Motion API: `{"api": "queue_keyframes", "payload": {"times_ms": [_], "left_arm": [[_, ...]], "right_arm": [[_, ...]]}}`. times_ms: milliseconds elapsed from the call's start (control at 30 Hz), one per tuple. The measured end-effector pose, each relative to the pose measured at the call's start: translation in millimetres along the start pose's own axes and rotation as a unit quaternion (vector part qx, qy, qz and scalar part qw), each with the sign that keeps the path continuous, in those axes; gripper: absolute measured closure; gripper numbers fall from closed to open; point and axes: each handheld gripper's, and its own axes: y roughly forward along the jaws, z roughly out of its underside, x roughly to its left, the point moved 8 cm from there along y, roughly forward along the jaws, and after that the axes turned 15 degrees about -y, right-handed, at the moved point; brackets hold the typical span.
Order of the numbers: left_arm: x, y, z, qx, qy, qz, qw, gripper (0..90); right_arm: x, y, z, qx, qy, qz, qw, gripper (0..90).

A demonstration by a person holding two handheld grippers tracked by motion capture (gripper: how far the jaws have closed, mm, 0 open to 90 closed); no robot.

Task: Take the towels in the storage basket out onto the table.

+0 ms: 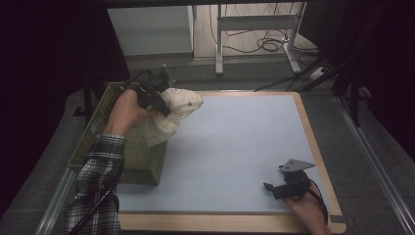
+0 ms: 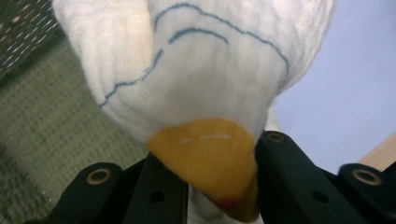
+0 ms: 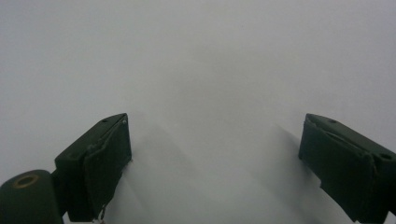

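The cream cloth (image 1: 178, 110) with its blue stitched lines and yellow patch hangs in the air over the tabletop's far left corner, just past the inner wall of the green basket (image 1: 142, 161). You have it bunched in your left gripper (image 1: 161, 105), whose jaws are clamped on the yellow part, as the left gripper view shows plainly; a loose tail (image 1: 156, 134) droops down toward the basket's rim. The basket itself sits along the tabletop's left edge, partly overhanging it as far as the high view suggests.

Your right gripper (image 1: 274, 188) rests near the tabletop's near right corner with its jaws spread wide and nothing between them, just pale blue tabletop (image 1: 235, 147) ahead of it.

Watch that hanging tail. If you carry the cloth across low, it could catch on the basket's wall and drag the basket or tug the fabric out of your grip. The hold is on a small gathered bit, so a quick swing might let it slip. Setting it down still bunched would probably leave it crumpled, and the right gripper is well away from any corner it could help with.
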Motion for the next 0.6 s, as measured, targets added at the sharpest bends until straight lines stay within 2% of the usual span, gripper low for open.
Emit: {"api": "queue_keyframes", "payload": {"times_ms": [200, 367, 533, 600], "left_arm": [[-30.7, 12.3, -9.3, -0.001, 0.036, 0.012, 0.9993, 78.4], [-54.2, 31.7, -13.0, -0.001, 0.061, 0.025, 0.9978, 78.2], [-70.1, 54.3, -13.4, -0.005, 0.079, 0.039, 0.9961, 78.3], [-75.1, 62.9, -12.9, -0.015, 0.084, 0.048, 0.9952, 78.4]], "right_arm": [[0.1, 0.0, 0.0, 0.0, 0.001, 0.0, 1.0, 9.4], [0.2, -0.1, 0.0, 0.0, 0.0, -0.001, 1.0, 9.4], [0.2, -0.1, 0.0, 0.0, 0.0, 0.0, 1.0, 9.3], [0.2, 0.0, 0.0, 0.0, 0.001, 0.0, 1.0, 9.4]]}}
